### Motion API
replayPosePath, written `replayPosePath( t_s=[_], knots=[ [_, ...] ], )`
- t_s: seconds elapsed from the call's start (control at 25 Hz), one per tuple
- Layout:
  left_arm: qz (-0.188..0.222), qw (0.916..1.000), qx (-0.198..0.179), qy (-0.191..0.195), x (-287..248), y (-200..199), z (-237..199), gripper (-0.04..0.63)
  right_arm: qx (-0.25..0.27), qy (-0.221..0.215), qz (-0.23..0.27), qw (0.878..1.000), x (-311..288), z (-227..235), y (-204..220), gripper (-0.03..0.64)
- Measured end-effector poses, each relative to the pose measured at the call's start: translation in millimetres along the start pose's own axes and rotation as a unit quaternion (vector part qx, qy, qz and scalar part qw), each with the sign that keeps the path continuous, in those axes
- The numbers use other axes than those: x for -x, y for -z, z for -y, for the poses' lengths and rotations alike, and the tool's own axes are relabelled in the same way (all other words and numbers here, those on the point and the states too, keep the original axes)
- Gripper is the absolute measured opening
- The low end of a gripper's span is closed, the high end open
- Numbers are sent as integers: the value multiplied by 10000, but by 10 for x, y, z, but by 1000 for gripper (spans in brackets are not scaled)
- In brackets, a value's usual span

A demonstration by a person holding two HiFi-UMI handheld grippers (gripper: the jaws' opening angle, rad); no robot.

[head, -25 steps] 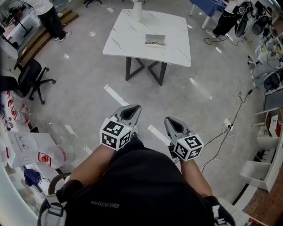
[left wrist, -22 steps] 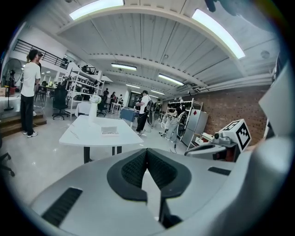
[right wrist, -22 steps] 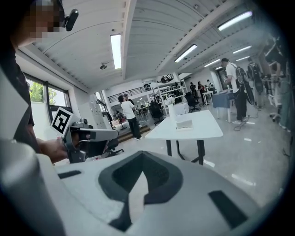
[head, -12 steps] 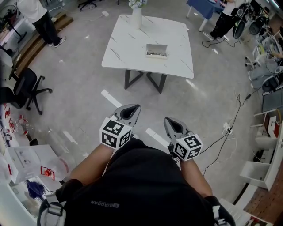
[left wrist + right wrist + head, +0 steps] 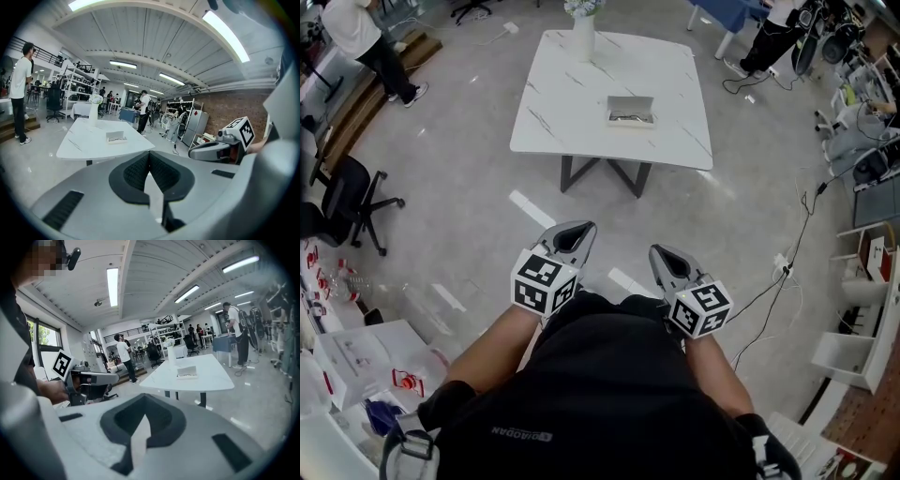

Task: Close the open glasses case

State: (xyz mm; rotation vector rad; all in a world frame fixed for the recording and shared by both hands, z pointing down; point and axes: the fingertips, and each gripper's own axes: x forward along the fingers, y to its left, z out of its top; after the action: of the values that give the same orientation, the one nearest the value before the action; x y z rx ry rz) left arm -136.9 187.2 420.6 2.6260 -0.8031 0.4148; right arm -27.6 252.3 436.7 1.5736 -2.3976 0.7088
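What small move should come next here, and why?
Probably step toward the table: the open glasses case lies on it, far ahead of both grippers, and the left gripper and right gripper are held near the body, jaws together, empty.

One line of small white print (image 5: pixel 522 432) runs across the black shirt (image 5: pixel 609 394). It is upside down in the head view and too small to read for sure. The left gripper (image 5: pixel 578 230) and right gripper (image 5: pixel 662 253) cubes bear only black-and-white square markers. Nothing else is legible.
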Motion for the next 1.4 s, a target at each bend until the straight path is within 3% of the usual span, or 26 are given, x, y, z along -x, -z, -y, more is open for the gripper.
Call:
replayPosePath(
  t_s=[0.32,0.76,1.4],
  knots=[
    [-15,10000,-38,3,-202,-138,-172,2,-120,-7,44,9999,-228,191,-170,0],
    [-95,9994,23,-333,-723,-281,-621,2,1,-257,161,9995,-836,659,-535,0],
    [97,9945,184,-1031,-2273,-1299,-1020,2,519,-1007,-75,9935,-1634,2200,-1606,0]
  ],
)
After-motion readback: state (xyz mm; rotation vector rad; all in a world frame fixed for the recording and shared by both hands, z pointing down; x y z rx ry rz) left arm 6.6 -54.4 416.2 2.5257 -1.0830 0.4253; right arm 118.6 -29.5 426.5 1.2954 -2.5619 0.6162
